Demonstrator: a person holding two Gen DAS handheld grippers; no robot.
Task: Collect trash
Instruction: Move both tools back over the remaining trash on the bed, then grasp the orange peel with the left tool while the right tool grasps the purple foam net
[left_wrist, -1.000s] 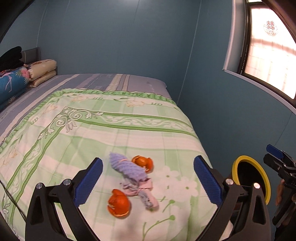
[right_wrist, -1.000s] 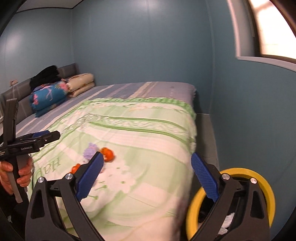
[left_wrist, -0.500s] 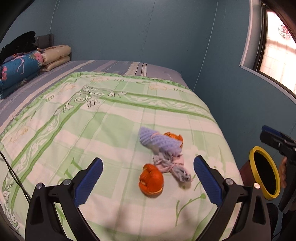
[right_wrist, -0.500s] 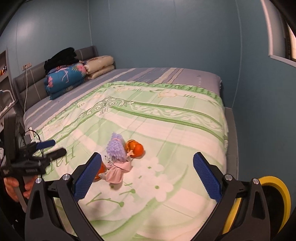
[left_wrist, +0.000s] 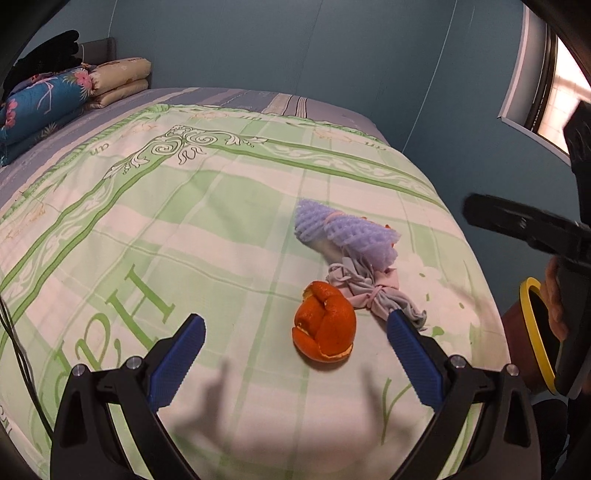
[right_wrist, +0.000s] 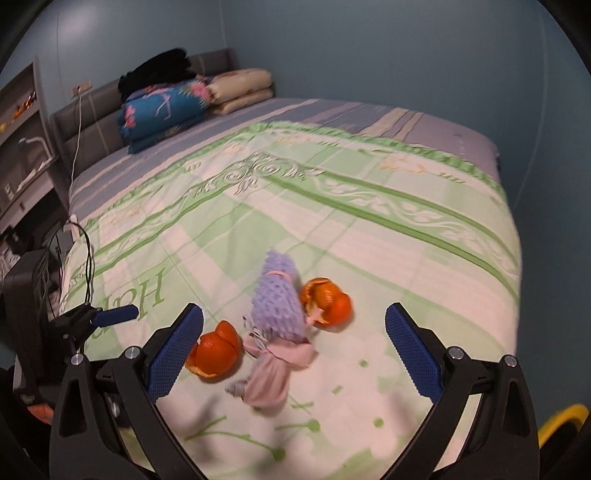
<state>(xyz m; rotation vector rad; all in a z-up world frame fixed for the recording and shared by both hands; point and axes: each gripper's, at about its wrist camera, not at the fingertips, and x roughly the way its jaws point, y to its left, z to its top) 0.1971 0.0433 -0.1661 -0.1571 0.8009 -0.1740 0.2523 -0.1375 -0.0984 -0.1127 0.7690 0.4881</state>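
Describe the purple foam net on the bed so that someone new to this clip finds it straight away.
Start from the green-and-white quilt that covers the bed. Near its front edge lies a small heap of litter, and the purple foam net sits in the middle of it, between two orange peels. It alone is lilac with an open mesh, a tube shape above a crumpled pink-grey rag.

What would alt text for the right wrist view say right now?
The open right gripper hovers over a green patterned bedspread, facing a purple foam net and a bundle of cloth, with an orange peel on one side and another peel on the other.
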